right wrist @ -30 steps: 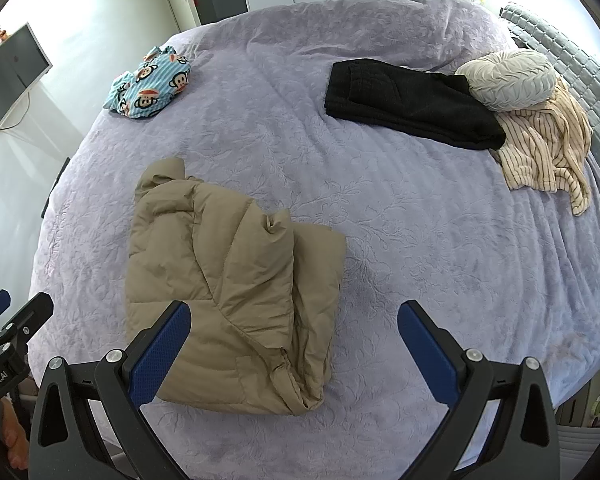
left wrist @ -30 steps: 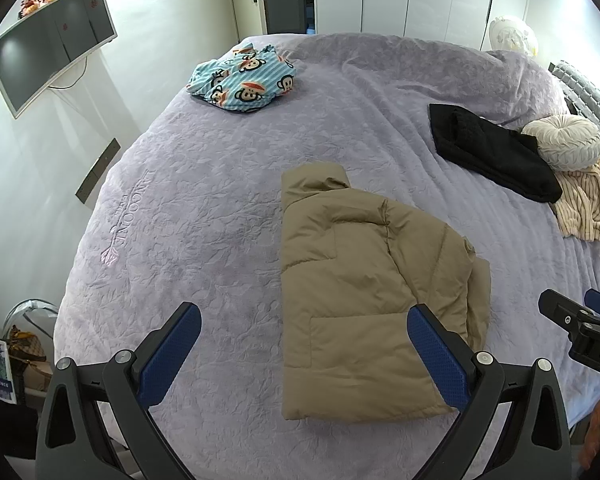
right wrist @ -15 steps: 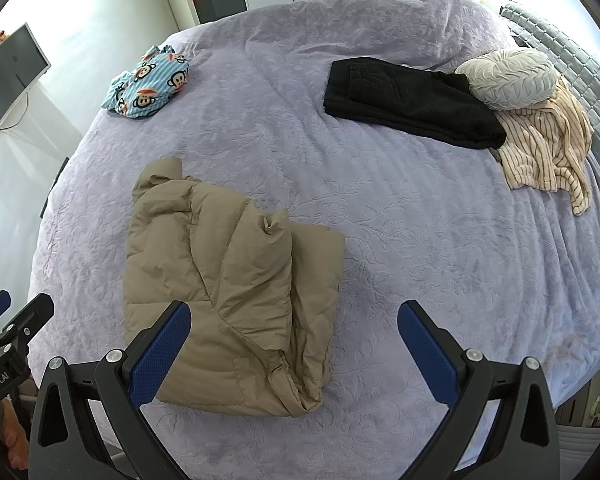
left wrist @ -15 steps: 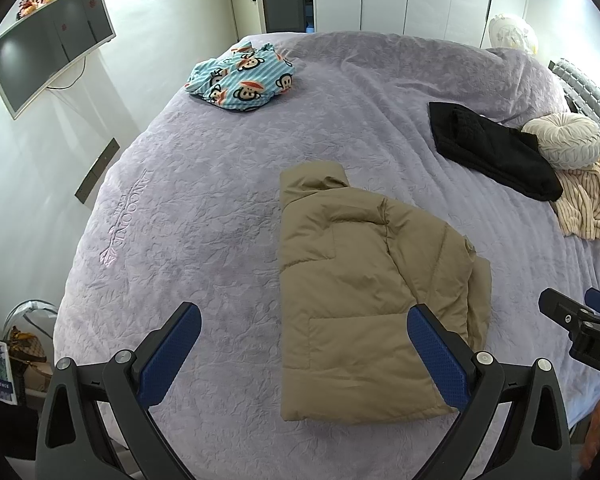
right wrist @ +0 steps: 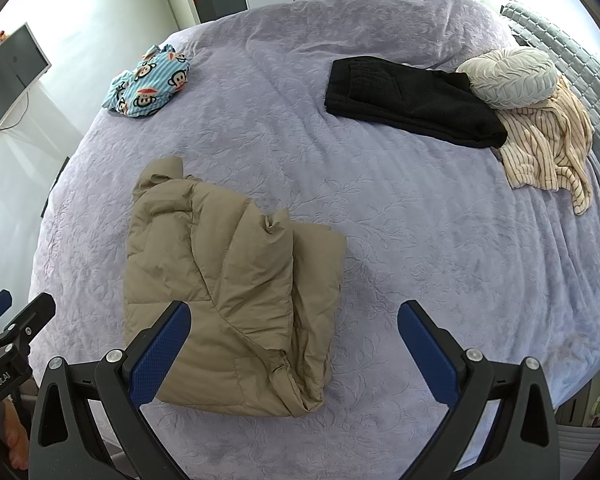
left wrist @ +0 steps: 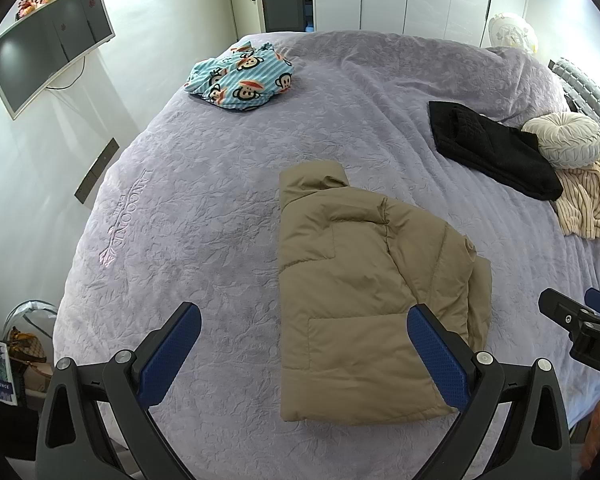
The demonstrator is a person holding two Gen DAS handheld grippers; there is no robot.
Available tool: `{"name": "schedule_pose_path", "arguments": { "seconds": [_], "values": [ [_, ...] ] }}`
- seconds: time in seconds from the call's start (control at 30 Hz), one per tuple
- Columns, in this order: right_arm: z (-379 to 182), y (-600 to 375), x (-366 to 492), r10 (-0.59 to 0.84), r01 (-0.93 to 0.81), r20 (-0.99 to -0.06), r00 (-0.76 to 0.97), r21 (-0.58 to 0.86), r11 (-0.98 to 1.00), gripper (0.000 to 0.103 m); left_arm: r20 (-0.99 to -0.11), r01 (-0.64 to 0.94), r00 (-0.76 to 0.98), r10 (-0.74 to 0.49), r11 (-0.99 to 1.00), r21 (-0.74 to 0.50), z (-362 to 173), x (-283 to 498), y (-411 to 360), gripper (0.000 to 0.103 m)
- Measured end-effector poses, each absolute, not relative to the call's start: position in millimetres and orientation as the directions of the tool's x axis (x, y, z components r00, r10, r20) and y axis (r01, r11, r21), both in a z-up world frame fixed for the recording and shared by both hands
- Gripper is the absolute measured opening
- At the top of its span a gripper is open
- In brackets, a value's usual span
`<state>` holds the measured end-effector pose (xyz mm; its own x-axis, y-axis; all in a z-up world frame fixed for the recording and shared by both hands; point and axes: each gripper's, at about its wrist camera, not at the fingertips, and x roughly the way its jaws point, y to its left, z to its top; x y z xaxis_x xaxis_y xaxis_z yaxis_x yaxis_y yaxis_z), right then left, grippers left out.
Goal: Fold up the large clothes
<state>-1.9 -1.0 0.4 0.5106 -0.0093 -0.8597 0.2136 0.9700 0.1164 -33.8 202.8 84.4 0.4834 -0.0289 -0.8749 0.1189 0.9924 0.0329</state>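
Note:
A tan puffer jacket (left wrist: 364, 280) (right wrist: 228, 280) lies folded lengthwise on the lilac bedspread (left wrist: 220, 184) (right wrist: 420, 240), collar toward the far side and the doubled sleeve side on its right. My left gripper (left wrist: 304, 328) hovers open above the jacket's near left edge, holding nothing. My right gripper (right wrist: 294, 328) hangs open over the jacket's near right corner, also with nothing in it. Each gripper shows at the edge of the other's view: the right gripper (left wrist: 580, 328) and the left gripper (right wrist: 8, 328).
A blue monkey-print garment (left wrist: 240, 76) lies far left on the bed. A folded black garment (right wrist: 412, 100), a round cream cushion (right wrist: 508, 76) and a striped beige garment (right wrist: 548, 144) sit far right. A monitor (left wrist: 48, 60) hangs on the left wall. Bags (left wrist: 20, 344) stand on the floor.
Both grippers have drifted very slightly; the jacket and other clothes lie as before. Both stay open.

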Motion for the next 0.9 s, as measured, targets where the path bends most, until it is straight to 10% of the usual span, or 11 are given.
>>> {"name": "schedule_pose_path", "arguments": {
  "seconds": [0.9],
  "values": [
    [-3.7, 0.9, -0.4, -0.001, 0.209, -0.864, 0.503, 0.121, 0.97, 0.103, -0.858, 0.14, 0.513, -0.018, 0.988, 0.062, 82.8, -24.3, 201.9, 0.103]
  ]
}}
